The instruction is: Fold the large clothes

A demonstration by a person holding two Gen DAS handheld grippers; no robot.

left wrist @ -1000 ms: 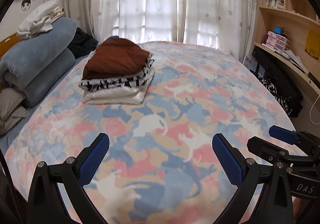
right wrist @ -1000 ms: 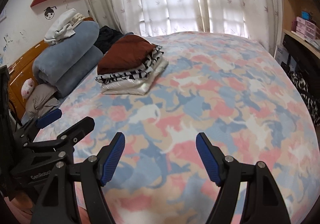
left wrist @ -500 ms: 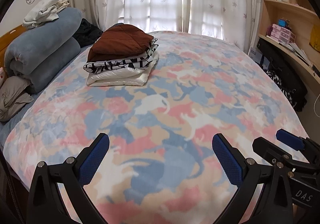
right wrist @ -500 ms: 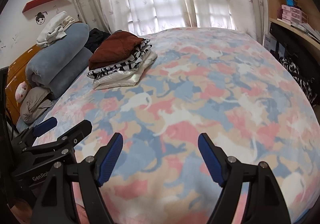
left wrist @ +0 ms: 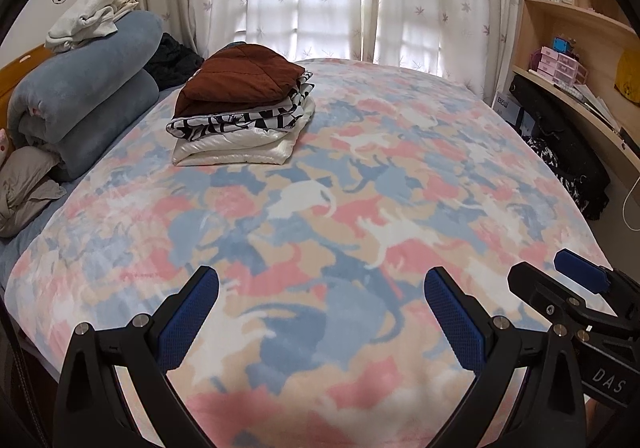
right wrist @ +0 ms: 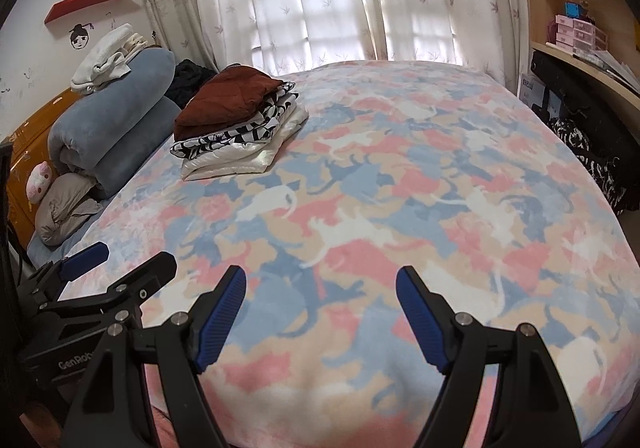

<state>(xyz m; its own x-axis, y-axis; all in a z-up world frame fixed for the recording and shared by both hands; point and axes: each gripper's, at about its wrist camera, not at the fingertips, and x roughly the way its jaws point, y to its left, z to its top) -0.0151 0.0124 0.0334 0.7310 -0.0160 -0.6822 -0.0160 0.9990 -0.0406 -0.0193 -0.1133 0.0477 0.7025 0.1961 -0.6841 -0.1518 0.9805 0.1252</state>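
Observation:
A stack of folded clothes (left wrist: 240, 116) lies at the far left of the bed: a rust-brown piece (left wrist: 244, 78) on top, a black-and-white patterned one under it, a cream satin one at the bottom. The same stack (right wrist: 236, 128) shows in the right wrist view. My left gripper (left wrist: 320, 320) hangs open over the near edge of the bed, nothing between its blue pads. My right gripper (right wrist: 320, 312) is open too and holds nothing. Each gripper appears at the other's side: the right gripper (left wrist: 580, 288) and the left gripper (right wrist: 100, 272).
A pink, blue and beige cat-print blanket (left wrist: 400, 176) covers the bed. Rolled blue bedding (left wrist: 88, 104) with white cloth on top and a grey pillow (left wrist: 24, 188) lie at the left. Wooden shelves and a desk (left wrist: 568, 88) stand on the right; curtains hang behind.
Both grippers have drawn back toward the near edge of the bed and sunk a little, so more of the blanket shows. Both stay open and hold nothing.

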